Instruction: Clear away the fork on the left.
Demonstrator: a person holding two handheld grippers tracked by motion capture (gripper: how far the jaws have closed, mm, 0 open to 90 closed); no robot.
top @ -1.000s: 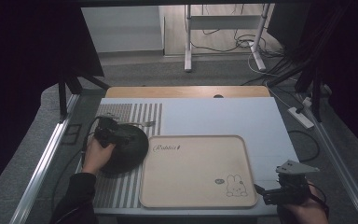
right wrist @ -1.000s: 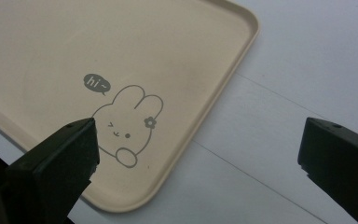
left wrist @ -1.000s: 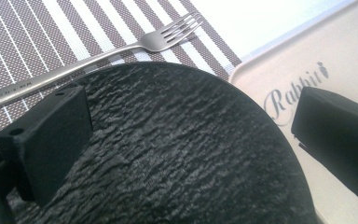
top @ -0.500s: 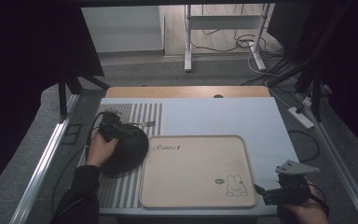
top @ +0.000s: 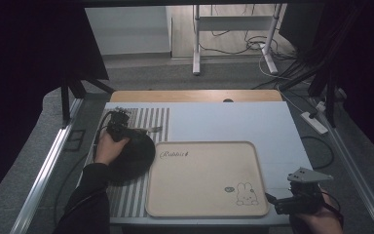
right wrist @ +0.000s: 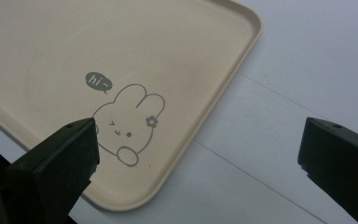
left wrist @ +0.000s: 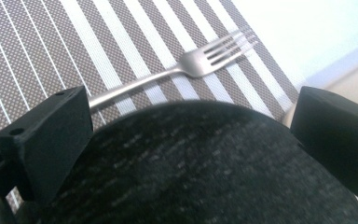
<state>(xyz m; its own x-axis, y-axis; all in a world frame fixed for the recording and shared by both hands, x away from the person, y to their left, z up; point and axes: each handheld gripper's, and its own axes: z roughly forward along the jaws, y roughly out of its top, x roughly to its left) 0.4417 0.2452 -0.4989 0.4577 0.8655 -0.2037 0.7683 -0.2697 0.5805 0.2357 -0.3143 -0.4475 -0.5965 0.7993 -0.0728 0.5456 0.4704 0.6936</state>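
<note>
Black left claw [top: 118, 120]: jaws spread wide, gripping nothing; it hovers over the far rim of the dark plate, near the worktop's left edge.
Left hand [top: 108, 147]: wrapped round that claw's handle, the dark sleeve coming in from the near-left corner.
Dark plate [left wrist: 200, 163]: round, speckled charcoal, lying on the striped mat; in the left gripper view its rim curves between the two jaws without touching either as far as can be told.
Fork [left wrist: 182, 70]: silver, flat on the mat just beyond the plate, tines toward the white worktop, handle end hidden behind one jaw.
Striped mat [top: 146, 119]: grey and white, along the left part of the worktop.
Right claw [top: 276, 202]: jaws wide apart and empty, at the near-right corner of the worktop, a grey three-cornered plate on top.
Right hand [top: 321, 219]: holding it at the near edge.
Beige tray [right wrist: 37, 42]: bare, centred toward the near edge, printed with a rabbit [right wrist: 128, 123] and "hi~"; one right jaw hangs over its rabbit corner.
Worktop [top: 233, 122]: white.
</note>
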